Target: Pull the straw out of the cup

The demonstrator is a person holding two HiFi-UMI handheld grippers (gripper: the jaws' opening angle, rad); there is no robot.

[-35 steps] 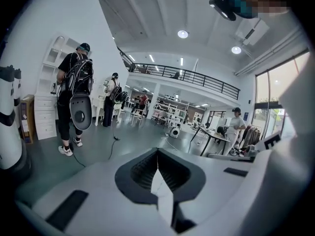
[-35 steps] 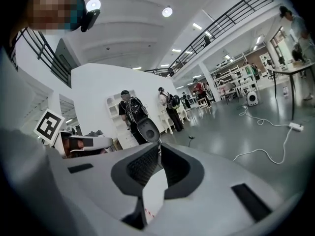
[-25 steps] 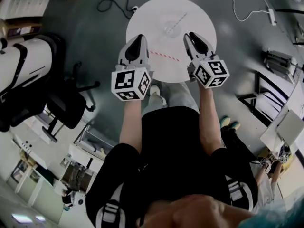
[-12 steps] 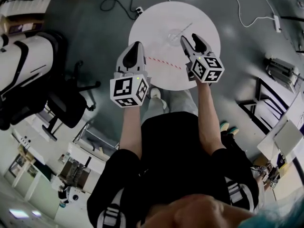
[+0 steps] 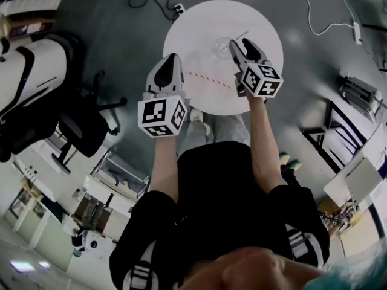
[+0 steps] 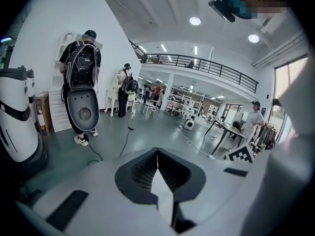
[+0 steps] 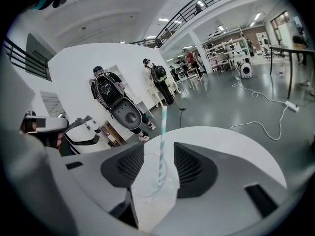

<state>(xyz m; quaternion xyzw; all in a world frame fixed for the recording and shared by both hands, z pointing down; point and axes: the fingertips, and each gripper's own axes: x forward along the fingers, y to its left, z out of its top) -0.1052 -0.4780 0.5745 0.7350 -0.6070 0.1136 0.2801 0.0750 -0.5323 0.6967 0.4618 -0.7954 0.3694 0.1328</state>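
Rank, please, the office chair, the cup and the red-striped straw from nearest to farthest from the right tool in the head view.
1. cup, at the tips of the right tool.
2. red-striped straw, lying flat mid-table.
3. office chair, on the floor, far left.

1. A grey, glossy floor (image 5: pixel 314 65) spreads out below me, with a white cable (image 5: pixel 311 18) and a black cable (image 5: pixel 162 3) trailing across it.
2. A round white table (image 5: pixel 199 29) stands right in front of me.
3. On my left is a black office chair (image 5: pixel 81 132).
4. Ahead, a white wall (image 6: pixel 39 33) rises to a pale ceiling with round lights (image 6: pixel 195 20).
5. A balcony with a dark railing (image 6: pixel 211 65) crosses the far hall.
6. A tall window (image 6: pixel 285 87) brightens the right side.
7. A dark-legged desk (image 6: pixel 224 129) stands out on the open floor.
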